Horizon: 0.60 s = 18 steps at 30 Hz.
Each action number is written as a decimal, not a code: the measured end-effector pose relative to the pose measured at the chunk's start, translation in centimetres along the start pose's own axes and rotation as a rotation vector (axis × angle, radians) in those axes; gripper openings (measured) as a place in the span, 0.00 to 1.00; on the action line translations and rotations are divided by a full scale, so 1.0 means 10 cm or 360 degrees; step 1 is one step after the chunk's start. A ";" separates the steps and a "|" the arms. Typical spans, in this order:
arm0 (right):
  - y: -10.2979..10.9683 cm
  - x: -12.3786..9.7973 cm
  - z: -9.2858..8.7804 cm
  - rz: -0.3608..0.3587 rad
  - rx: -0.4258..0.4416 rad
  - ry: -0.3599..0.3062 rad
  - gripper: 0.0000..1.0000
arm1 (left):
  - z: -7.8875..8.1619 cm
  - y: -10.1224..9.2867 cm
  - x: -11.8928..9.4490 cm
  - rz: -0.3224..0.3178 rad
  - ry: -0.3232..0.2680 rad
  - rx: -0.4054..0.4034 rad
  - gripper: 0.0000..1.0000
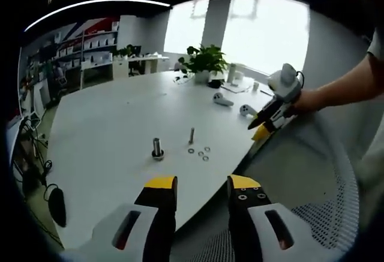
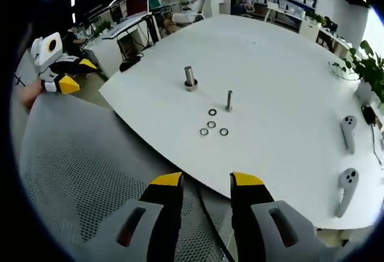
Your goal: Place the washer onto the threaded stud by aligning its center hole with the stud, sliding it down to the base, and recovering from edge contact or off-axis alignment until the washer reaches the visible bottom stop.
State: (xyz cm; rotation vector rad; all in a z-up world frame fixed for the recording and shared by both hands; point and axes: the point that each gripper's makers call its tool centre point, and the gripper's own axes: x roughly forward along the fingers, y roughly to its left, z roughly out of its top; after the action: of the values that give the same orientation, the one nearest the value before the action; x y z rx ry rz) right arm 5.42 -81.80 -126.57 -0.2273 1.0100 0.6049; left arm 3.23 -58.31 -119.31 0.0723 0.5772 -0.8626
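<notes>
Four washers (image 2: 212, 123) lie loose in a small cluster on the white tabletop (image 2: 282, 82), close to its near curved edge. Just beyond them, toward the middle of the tabletop, the thin threaded stud (image 2: 229, 101) stands upright, bare along its length, with no washer on it. A thicker stud with a wide base (image 2: 190, 78) stands upright a little farther along the same edge, apart from the thin one.

Both sets of tongs hang off the tabletop, out past its near edge, well apart from the washers and touching none of them. In the right gripper view the right tongs (image 2: 206, 182) rise above a grey mesh chair back (image 2: 78, 172), their yellow-tipped jaws spread and holding nothing; the washers lie ahead of them across the edge. In the left gripper view the left tongs (image 1: 201, 184) are likewise spread and hold nothing, with the washers (image 1: 199, 152) ahead and the thin stud (image 1: 192, 135) just behind them.

Two white controllers (image 2: 348, 154) rest near the far right edge of the tabletop, and a potted plant (image 1: 204, 63) stands at its far end.
</notes>
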 end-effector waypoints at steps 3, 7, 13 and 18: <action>-0.05 0.05 -0.05 0.0016 0.0073 0.0037 0.33 | 0.00 0.00 0.00 0.0003 -0.0002 -0.0010 0.31; -0.05 0.08 -0.02 0.0035 0.0079 0.0073 0.33 | 0.00 0.00 -0.01 -0.0005 -0.0006 -0.0012 0.31; -0.08 0.26 0.25 0.0042 0.0049 0.0038 0.33 | -0.01 -0.02 0.00 -0.0015 0.0008 -0.0008 0.31; -0.07 0.44 0.37 0.0042 0.0038 0.0036 0.33 | -0.04 -0.05 0.02 -0.0043 0.0034 0.0006 0.31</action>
State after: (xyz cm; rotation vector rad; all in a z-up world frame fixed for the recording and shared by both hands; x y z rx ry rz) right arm 10.22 -79.13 -128.47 -0.2005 1.0426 0.6152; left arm 2.75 -58.69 -119.63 0.0773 0.5976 -0.8900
